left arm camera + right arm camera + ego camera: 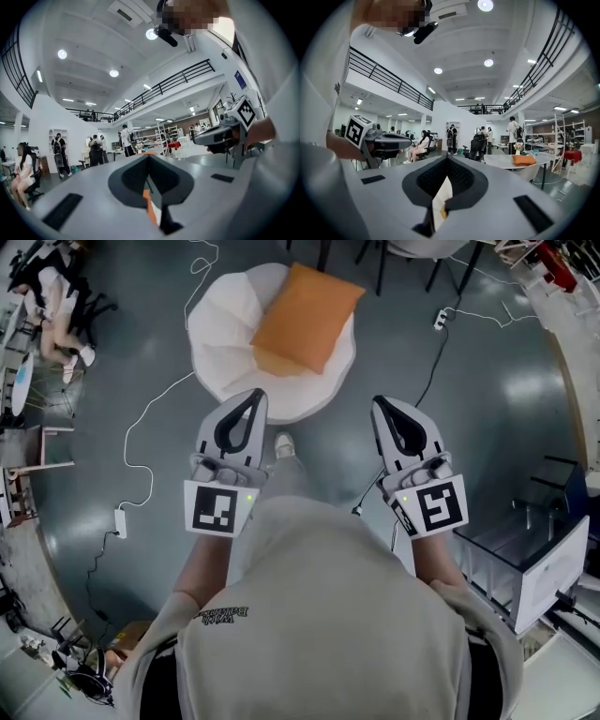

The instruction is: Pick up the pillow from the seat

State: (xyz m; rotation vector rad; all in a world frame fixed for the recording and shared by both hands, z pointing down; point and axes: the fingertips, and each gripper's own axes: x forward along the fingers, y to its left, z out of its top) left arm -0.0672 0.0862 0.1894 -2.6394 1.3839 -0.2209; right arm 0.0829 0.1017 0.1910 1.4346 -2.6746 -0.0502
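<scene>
Shoulders in a grey shirt point(319, 615) fill the bottom of the head view. Just ahead, the left tool point(253, 395) and the right tool point(380, 402) are held side by side, apart, both pointing forward above the grey floor point(487, 427). Each tool has its jaws closed together with nothing between them. Beyond them the orange pillow point(305, 315) lies tilted on the round white seat point(220, 334), over its right part, touched by neither tool. A white cable point(155, 409) trails across the floor left of the seat.
</scene>
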